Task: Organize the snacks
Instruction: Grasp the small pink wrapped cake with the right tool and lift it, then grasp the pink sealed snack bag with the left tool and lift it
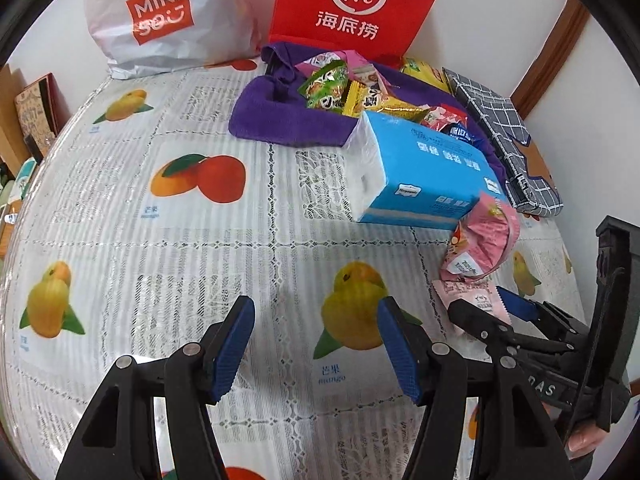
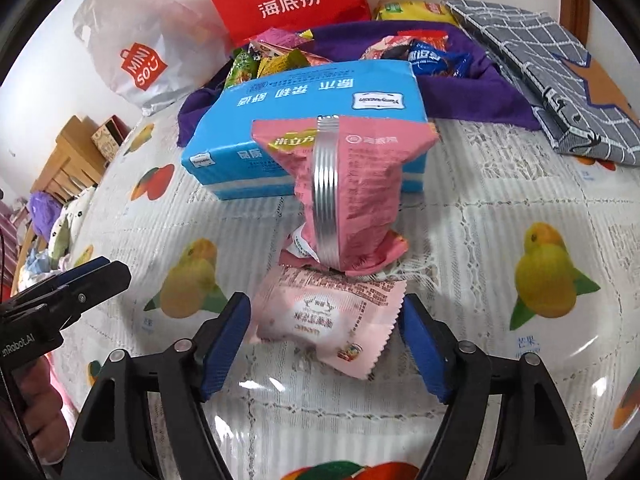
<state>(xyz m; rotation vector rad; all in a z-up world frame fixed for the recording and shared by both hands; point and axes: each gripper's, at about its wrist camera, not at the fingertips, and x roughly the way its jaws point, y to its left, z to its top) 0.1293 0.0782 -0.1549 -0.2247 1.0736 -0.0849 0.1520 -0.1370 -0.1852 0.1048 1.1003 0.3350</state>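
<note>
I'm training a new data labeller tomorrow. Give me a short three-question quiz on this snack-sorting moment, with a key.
1. True or false: the right claw has its pads pressed on the pale pink snack packet.
2. The darker pink pouch stands directly in front of what? A) the red paper bag B) the blue tissue pack C) the grey checked pouch
3. Fill in: the pile of snack packets lies on a ______ cloth.

Key:
1. False: the packet lies between open pads.
2. B, the blue tissue pack.
3. Purple, the purple cloth.
</note>
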